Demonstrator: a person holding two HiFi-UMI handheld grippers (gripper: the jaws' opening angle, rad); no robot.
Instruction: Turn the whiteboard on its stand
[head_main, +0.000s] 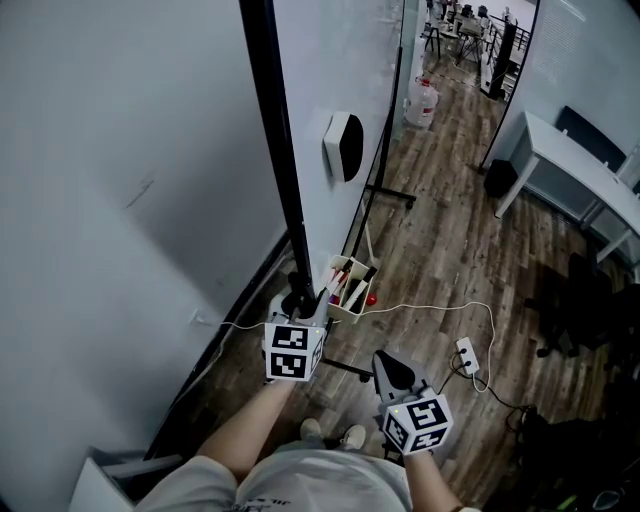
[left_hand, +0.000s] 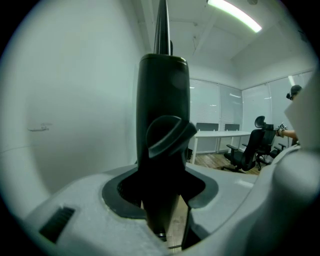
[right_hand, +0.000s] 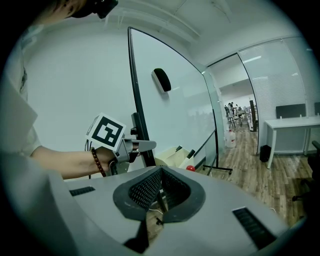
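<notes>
The whiteboard (head_main: 120, 200) stands almost edge-on to me, with its black side frame (head_main: 275, 130) running up the middle of the head view. My left gripper (head_main: 300, 300) is low on that frame, shut on the black post (left_hand: 164, 100), which fills the gap between its jaws. In the right gripper view the left gripper (right_hand: 137, 146) sits on the board's edge (right_hand: 135, 75). My right gripper (head_main: 392, 368) hangs apart to the right, below the board. It is shut (right_hand: 160, 197) with nothing between its pads.
A black eraser (head_main: 343, 146) clings to the board's far face. A pale tray of markers (head_main: 348, 288) hangs near the post. A white cable and power strip (head_main: 466, 355) lie on the wooden floor. A white desk (head_main: 575, 165) and a dark office chair (head_main: 590, 310) stand to the right.
</notes>
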